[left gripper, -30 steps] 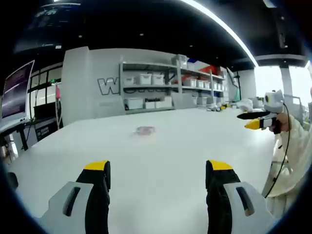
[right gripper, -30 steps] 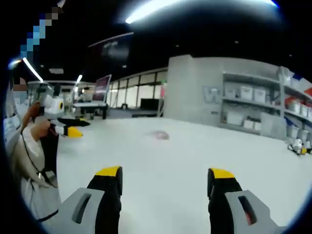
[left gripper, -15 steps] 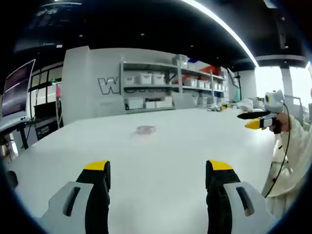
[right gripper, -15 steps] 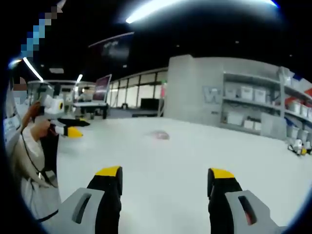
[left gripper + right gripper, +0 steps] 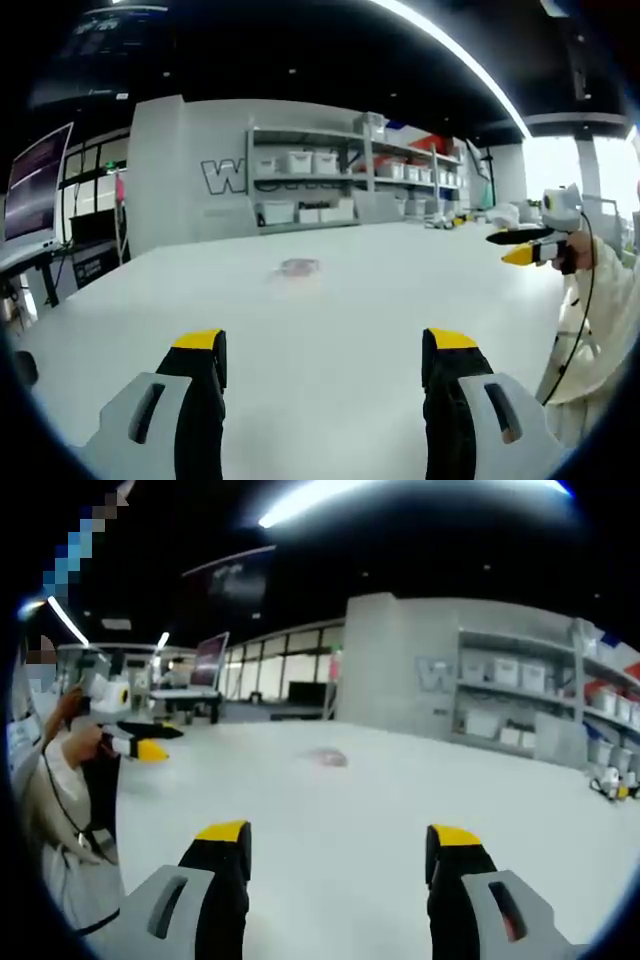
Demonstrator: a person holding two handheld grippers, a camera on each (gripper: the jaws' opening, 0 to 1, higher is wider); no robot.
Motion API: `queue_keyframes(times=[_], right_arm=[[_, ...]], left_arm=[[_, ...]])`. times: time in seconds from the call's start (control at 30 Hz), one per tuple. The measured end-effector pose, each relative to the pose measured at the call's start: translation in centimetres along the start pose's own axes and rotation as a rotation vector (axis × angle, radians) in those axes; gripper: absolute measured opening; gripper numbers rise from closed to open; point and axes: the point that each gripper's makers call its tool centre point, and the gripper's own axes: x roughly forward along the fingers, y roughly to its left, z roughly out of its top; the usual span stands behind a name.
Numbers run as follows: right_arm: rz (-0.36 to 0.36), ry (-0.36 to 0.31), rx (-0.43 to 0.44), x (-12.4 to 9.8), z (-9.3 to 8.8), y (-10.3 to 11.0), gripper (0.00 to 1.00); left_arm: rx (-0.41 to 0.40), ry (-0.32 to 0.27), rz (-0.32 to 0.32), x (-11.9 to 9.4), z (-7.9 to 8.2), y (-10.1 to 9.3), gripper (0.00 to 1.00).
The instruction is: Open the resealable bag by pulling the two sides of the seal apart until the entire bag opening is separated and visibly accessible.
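Left gripper view: bag [image 5: 298, 267] flat on white table [image 5: 330, 300], well ahead of left gripper [image 5: 325, 350], jaws spread wide, nothing held. Too small and blurred to tell long axis or facing. Right gripper [image 5: 338, 840] likewise gaping, empty. Large "W" [image 5: 220, 176] readable on far wall beside shelves [image 5: 340, 185].

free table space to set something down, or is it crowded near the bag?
Mostly bare. The white table lies bare from the open left gripper out to the small bag, and on every side of it. Same ahead of the open right gripper. Clutter sits only at the far edge by the shelves.
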Motion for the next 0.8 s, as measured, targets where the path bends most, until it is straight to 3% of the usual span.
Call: queue_keyframes(times=[0.8], right_arm=[[0.003, 0.001, -0.009, 0.45, 0.25, -0.29, 0.71]], left_arm=[[0.008, -0.002, -0.008, 0.15, 0.35, -0.38, 0.79]])
